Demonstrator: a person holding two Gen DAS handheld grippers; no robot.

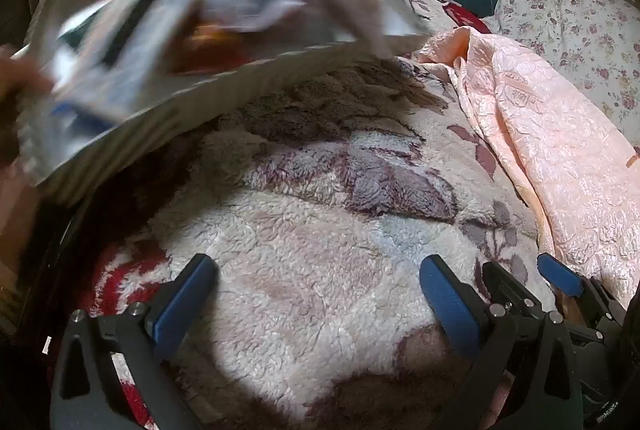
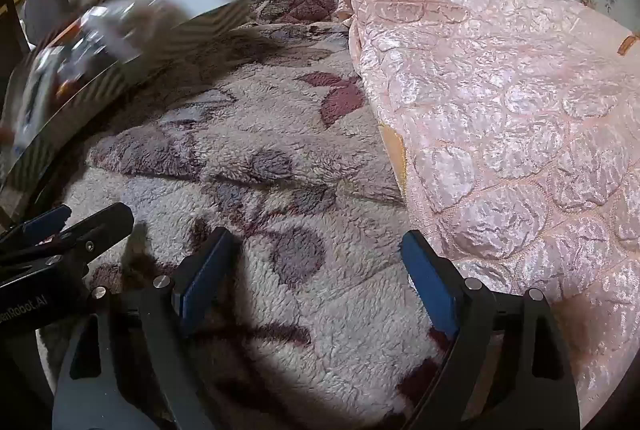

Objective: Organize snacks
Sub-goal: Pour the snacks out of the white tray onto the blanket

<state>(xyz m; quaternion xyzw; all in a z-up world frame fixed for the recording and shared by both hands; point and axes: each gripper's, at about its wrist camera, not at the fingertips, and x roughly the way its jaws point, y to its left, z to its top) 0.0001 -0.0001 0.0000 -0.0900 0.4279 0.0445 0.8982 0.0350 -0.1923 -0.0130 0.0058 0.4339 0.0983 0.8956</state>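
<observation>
Left wrist view: the left gripper (image 1: pixel 316 294) hangs over the fleece blanket (image 1: pixel 320 270) on the bed, its blue-padded jaws spread wide with nothing between them. The striped box (image 1: pixel 168 102), a shallow tray-like container with dark and pale diagonal bands on its wall, is tilted and motion-blurred, up and to the left of this gripper and clear of the blanket. A hand (image 1: pixel 20 78), itself only a blur, appears to grip its left edge. Inside the box lie the snack packets (image 1: pixel 192 14), a jumble of glossy white, blue and orange wrappers; single packets cannot be told apart.

Right wrist view: the right gripper (image 2: pixel 316 266) is likewise wide and empty, with the striped box (image 2: pixel 132 70) far to its upper left. The left gripper (image 2: pixel 64 226) lies between it and the box, so the left hand is judged the nearer. The box's long axis runs from lower left to upper right in both views.

The blanket is deep-piled and cream, printed with mauve leaves and a red patch. To the right of the box, well apart, a pink quilted cover (image 2: pixel 500 110) with a satin sheen lies heaped on the blanket. No packet yet rests on the bed, so sorting is judged not begun.
</observation>
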